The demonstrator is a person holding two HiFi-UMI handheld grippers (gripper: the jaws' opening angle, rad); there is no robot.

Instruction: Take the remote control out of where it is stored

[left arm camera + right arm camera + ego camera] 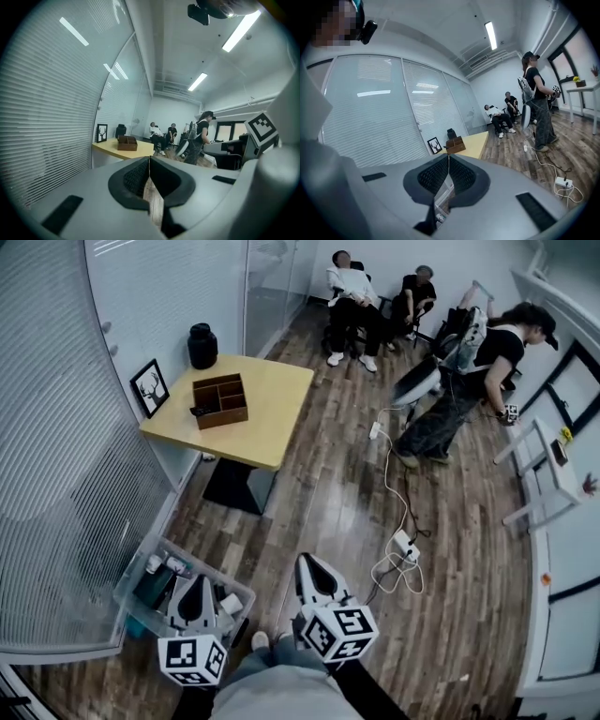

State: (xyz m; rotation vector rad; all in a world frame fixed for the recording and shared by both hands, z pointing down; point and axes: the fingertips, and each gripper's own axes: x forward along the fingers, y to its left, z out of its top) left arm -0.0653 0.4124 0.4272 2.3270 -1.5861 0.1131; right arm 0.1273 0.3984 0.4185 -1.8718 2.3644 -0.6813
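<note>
Wood, pale yellow: table (272, 409), upper left of centre in the head view, carries a brown compartment box (221, 397), a black jar (202, 345) and a framed deer picture (150, 387). At the box's lower-left corner lies a dark slim item (199, 412), probably the remote control, though it is too small to be sure. The left gripper (196, 585) and right gripper (309, 563) sit at the bottom edge, well apart from the table, with a clear plastic bin (211, 570) just beside the left one. In the left gripper view the jaws are pressed together with nothing between them, and table and box sit small at centre left. In the right gripper view the jaws likewise meet tip to tip and are empty, with the box just above them at frame centre and a dark end jutting from its left side. Handling advice, as judgement: this is the approach step. Part one gripper's jaws before arriving and come in over the box's open top. Pinch the remote across its narrow width and lift it straight up clear of the dividers. The other gripper can steady the box wall if it slides.
</note>
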